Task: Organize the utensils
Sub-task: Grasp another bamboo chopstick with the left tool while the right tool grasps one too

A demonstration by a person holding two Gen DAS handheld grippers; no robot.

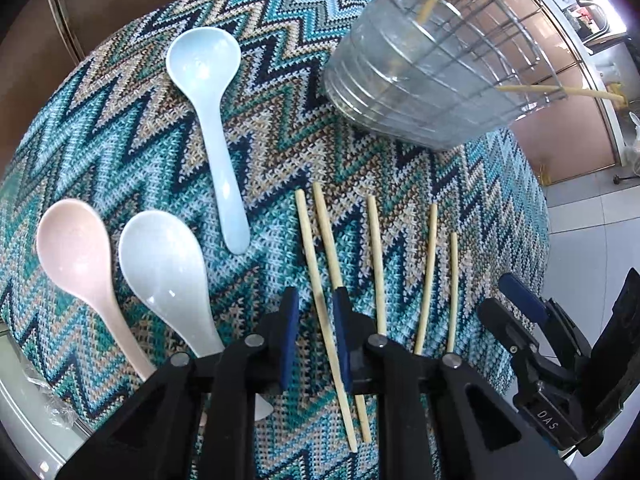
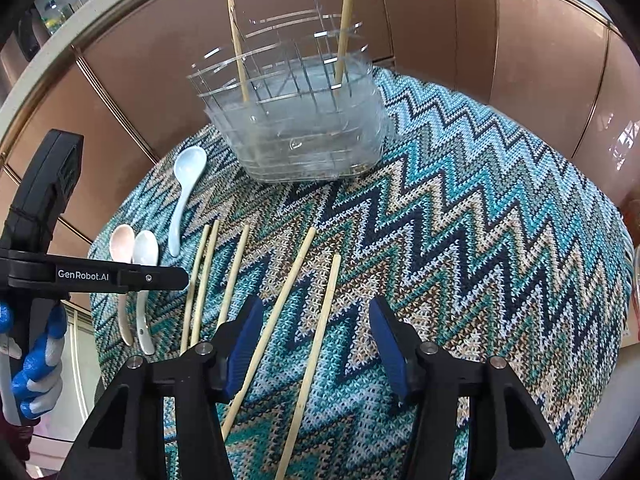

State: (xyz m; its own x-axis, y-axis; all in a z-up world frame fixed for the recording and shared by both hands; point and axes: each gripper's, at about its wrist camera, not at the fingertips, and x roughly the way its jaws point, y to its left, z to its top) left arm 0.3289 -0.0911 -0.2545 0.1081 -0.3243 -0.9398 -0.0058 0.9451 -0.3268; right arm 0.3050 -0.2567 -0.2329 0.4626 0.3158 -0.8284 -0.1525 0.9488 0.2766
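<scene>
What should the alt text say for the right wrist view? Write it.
The right hand-held gripper, jaws apart, straddles two chopsticks lying on a zigzag-knit cloth. Three more chopsticks and three spoons lie to its left. Behind stands a wire utensil basket holding two chopsticks.

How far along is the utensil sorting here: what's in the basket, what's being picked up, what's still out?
Done: two chopsticks stand in the basket.
In hand: nothing gripped yet. The left gripper straddles one chopstick on the cloth; the right gripper brackets two more, fingers clear of them.
Left: five chopsticks and three spoons lie on the cloth.
</scene>
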